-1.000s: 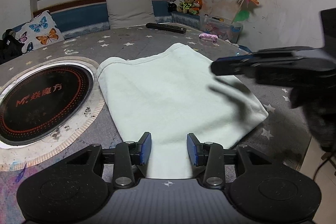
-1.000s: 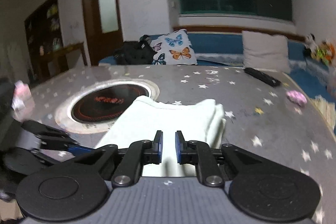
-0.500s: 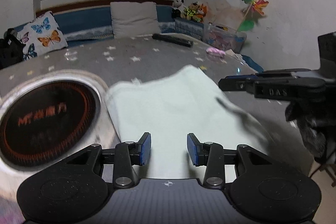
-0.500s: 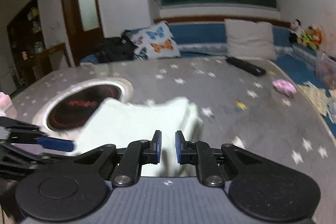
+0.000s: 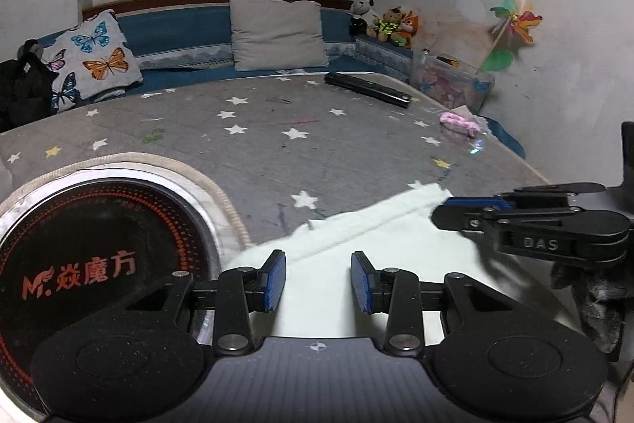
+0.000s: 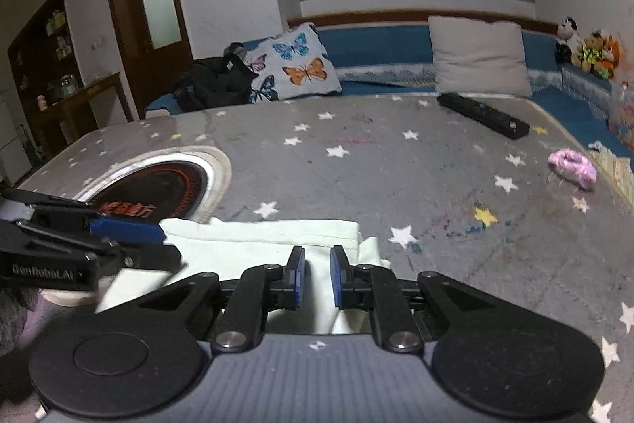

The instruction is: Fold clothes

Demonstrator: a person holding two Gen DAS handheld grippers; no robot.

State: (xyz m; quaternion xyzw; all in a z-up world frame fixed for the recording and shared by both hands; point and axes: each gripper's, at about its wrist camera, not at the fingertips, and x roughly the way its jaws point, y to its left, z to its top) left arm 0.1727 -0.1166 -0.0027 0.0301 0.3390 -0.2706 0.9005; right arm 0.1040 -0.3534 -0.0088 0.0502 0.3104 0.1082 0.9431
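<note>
The star-print table [image 5: 356, 129] is spread out ahead of both tongs. The pale folded cloth [image 5: 396, 248] is laid flat right under them, probably for another fold. Left gripper [image 5: 317, 280] is held wide open, nothing grabbed; right gripper [image 6: 317, 277] is only slightly parted, also empty.

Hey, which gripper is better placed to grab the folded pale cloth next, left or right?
Right, probably. The right gripper is open with the pale cloth's bunched corner directly ahead of its narrow gap. The left gripper is also open over the cloth, but wider, above a flat stretch with no edge between its fingers.
</note>
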